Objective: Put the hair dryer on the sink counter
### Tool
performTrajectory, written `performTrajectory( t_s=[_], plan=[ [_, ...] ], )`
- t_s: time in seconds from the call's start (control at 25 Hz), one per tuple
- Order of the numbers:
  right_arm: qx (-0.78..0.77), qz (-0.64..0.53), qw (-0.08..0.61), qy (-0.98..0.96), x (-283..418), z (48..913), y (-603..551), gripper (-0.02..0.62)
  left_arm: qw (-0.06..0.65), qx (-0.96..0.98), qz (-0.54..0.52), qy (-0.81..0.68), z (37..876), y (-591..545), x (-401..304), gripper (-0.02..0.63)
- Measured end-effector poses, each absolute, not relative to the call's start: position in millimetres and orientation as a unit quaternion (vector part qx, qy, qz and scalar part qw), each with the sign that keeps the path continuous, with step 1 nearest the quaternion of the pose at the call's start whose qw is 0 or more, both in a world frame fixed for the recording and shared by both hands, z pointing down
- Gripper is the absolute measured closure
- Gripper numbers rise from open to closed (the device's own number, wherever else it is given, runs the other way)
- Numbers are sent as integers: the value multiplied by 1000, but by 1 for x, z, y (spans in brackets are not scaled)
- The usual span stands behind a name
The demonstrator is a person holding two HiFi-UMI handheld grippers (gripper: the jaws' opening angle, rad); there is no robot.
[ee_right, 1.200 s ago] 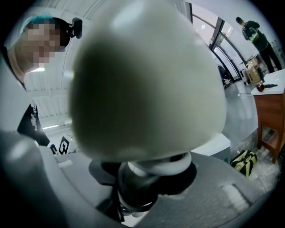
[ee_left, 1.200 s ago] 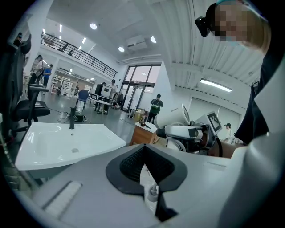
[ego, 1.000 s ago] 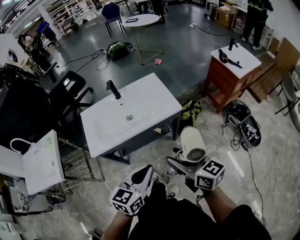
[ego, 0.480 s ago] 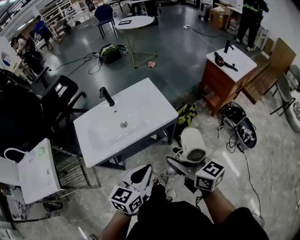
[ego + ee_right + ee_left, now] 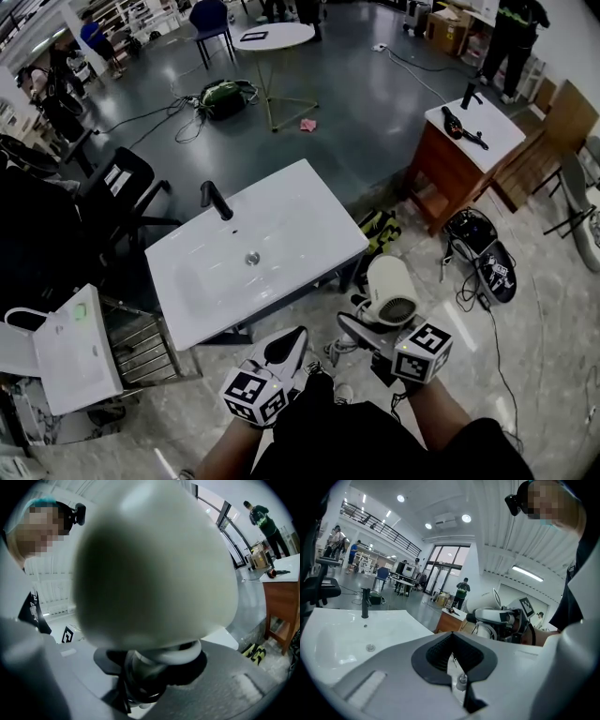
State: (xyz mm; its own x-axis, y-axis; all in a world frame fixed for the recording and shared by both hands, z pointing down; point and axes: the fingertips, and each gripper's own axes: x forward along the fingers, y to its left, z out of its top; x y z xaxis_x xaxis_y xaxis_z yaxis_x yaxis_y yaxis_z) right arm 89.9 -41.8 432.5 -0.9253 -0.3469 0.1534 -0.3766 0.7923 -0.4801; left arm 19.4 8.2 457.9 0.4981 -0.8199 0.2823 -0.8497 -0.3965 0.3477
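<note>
The white hair dryer (image 5: 391, 290) hangs in the air just off the front right corner of the white sink counter (image 5: 300, 211), its vent grille toward me. My right gripper (image 5: 362, 330) is shut on its handle. In the right gripper view the dryer's rounded body (image 5: 154, 559) fills the picture and its handle (image 5: 143, 674) sits between the jaws. My left gripper (image 5: 291, 342) is shut and holds nothing, low in front of the counter. From the left gripper view (image 5: 454, 657) the basin (image 5: 342, 637) lies ahead, with the dryer (image 5: 485, 604) to the right.
A black faucet (image 5: 216, 199) stands at the counter's far edge. To the right is a wooden cabinet (image 5: 455, 164) with a black dryer on top. Bags (image 5: 380, 227) and cables lie on the floor nearby. A black chair (image 5: 122, 178) and a white unit (image 5: 75, 347) stand left.
Both grippers keep their pose, the dryer still held in the right one. The view has shifted a little, and the sink counter now sits slightly more to the right.
</note>
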Motion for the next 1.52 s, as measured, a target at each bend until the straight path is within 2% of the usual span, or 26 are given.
performTrajectory(
  t_s=[0.8,1.52],
  plan=[
    [194,247,47,-948,-1,424,-131,396,227,842,11,-490,454,-67,-58,603],
    [83,209,76,-971,-51,414,-194,397,211,789,-9,-577,443,-110,-82,603]
  ],
)
